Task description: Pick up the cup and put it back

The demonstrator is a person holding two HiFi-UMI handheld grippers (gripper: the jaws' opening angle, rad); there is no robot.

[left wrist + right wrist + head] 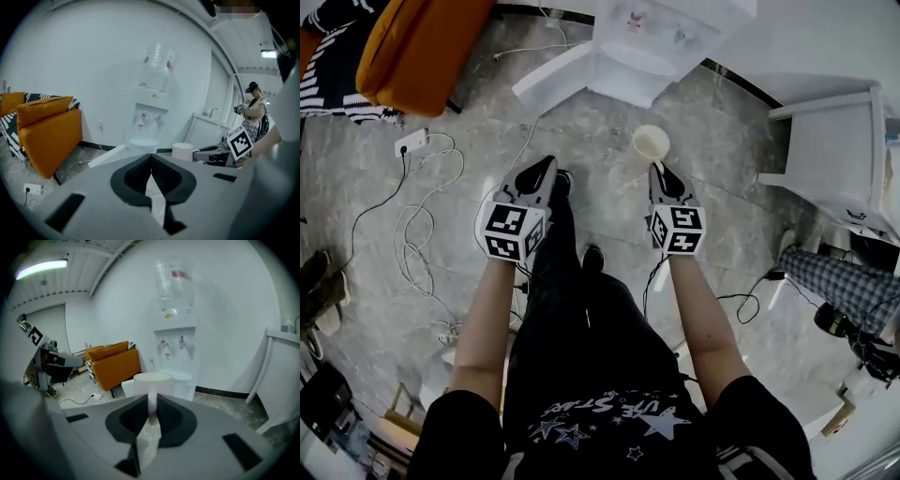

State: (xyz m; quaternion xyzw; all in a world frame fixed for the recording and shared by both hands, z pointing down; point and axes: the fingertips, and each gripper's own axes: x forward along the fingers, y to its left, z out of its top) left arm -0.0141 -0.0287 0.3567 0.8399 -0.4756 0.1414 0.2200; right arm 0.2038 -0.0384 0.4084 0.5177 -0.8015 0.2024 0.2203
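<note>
A white paper cup (651, 142) hangs upright in the air in front of the water dispenser (652, 42). My right gripper (657, 168) is shut on the near wall of the cup (153, 383), with the rim pinched between its jaws. The cup (183, 151) also shows in the left gripper view, at the right, beside the right gripper's marker cube. My left gripper (546, 166) is held level to the left of the cup and apart from it, its jaws shut with nothing between them (151, 161). The dispenser (174, 341) stands straight ahead with its bottle on top.
An orange sofa (422, 47) is at the far left. A power strip (412, 142) and loose white cables (417, 234) lie on the marble floor at the left. A white cabinet (839, 155) stands at the right. A person (255, 110) stands in the background.
</note>
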